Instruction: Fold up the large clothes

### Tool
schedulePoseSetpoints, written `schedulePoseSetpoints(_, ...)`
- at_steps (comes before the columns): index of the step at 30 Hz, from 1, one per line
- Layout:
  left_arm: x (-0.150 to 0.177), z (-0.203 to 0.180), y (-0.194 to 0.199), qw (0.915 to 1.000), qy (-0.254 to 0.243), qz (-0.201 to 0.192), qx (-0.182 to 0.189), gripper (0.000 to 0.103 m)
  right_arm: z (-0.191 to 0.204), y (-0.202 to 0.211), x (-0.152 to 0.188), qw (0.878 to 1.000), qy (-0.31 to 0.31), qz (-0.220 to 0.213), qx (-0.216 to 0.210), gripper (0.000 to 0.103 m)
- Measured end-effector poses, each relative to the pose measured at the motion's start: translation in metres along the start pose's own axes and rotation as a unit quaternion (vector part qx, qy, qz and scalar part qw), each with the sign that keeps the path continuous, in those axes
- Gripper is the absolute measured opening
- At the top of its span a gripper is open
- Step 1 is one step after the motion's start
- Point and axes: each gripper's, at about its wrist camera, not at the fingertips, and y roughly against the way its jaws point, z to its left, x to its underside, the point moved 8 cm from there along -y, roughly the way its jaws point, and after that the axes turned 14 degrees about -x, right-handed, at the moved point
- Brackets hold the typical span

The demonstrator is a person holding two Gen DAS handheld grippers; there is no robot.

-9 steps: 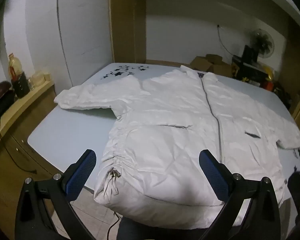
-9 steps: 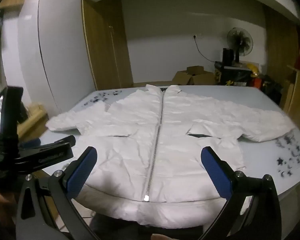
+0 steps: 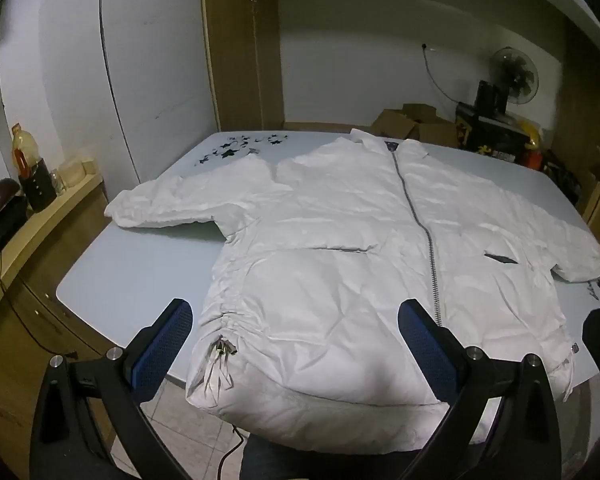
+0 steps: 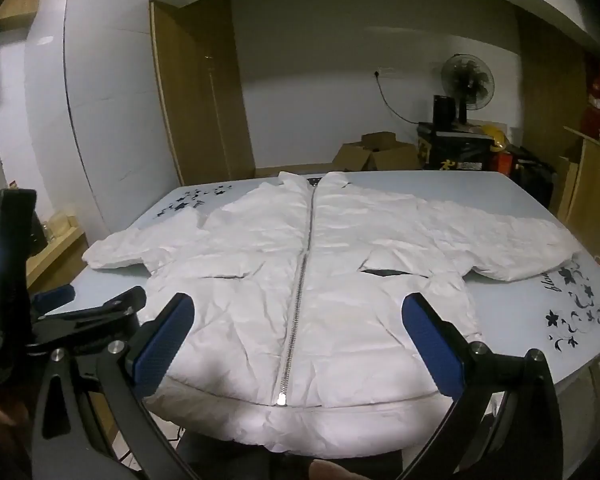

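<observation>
A large white zip-up jacket lies flat and face up on a pale blue table, sleeves spread to both sides, hem hanging over the near edge. It also shows in the right wrist view. My left gripper is open and empty, held above the jacket's left hem near a drawstring toggle. My right gripper is open and empty above the hem, astride the zipper. The left gripper's body shows at the left of the right wrist view.
A wooden side shelf with a bottle and jars runs along the left. Cardboard boxes, a fan and dark crates stand behind the table. Wooden furniture stands at the right. Black star decals mark the table corners.
Both grippers have barely shifted; the jacket lies as before.
</observation>
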Motion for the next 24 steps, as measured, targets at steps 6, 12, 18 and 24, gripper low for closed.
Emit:
schedulePoseSetpoints(6,0.002,-0.005,-0.003,0.9998,-0.006,0.011,0.017,0.103,-0.003,-0.002,0.001,1.000,-0.009,0.009,0.006,0.103)
schedulePoseSetpoints(12,0.005,-0.012,-0.004,0.9984,-0.005,0.018,0.053,0.103,-0.005,-0.004,0.001,1.000,-0.008,0.010,0.016,0.103)
schedulePoseSetpoints(18,0.005,-0.010,-0.004,0.9993,-0.009,0.018,0.032,0.103,-0.005,-0.004,-0.001,1.000,-0.013,0.011,0.015,0.103)
schedulePoseSetpoints(24,0.005,-0.007,-0.002,0.9996,-0.005,0.008,0.028,0.103,-0.008,-0.005,-0.001,1.000,-0.018,0.015,0.016,0.103)
